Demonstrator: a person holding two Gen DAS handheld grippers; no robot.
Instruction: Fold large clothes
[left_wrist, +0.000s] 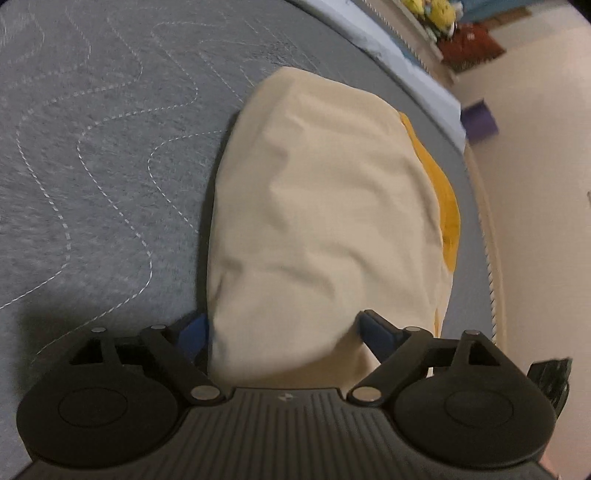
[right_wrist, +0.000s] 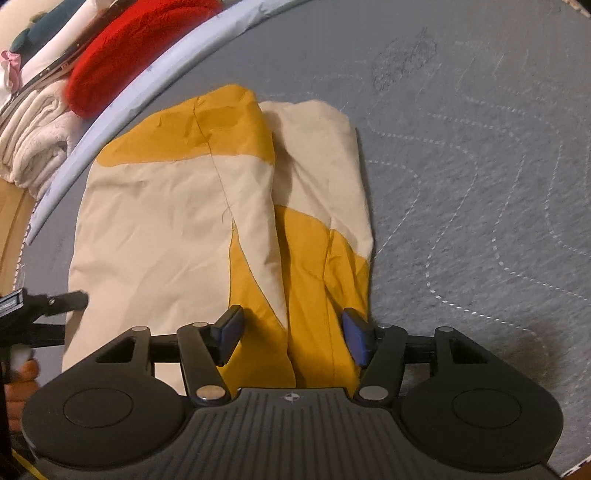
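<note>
A cream and mustard-yellow garment (right_wrist: 177, 221) lies folded on a grey quilted mattress (right_wrist: 480, 184). In the right wrist view it shows two overlapping layers with a seam down the left one. My right gripper (right_wrist: 293, 334) hovers at its near edge, jaws open, with the yellow fold between the blue pads (right_wrist: 231, 330) and not pinched. In the left wrist view the garment (left_wrist: 325, 206) shows mostly cream, with a yellow strip along its right side. My left gripper (left_wrist: 286, 330) stands open wide over the near end, and cream cloth fills the gap between its fingers.
A light blue sheet edge (right_wrist: 155, 74) borders the mattress. Beyond it lie a red cloth (right_wrist: 122, 48) and folded cream towels (right_wrist: 33, 144). The left gripper's side (right_wrist: 40, 302) and a hand (right_wrist: 22, 373) show at the left. Yellow plush toys (left_wrist: 432, 11) sit by the wall.
</note>
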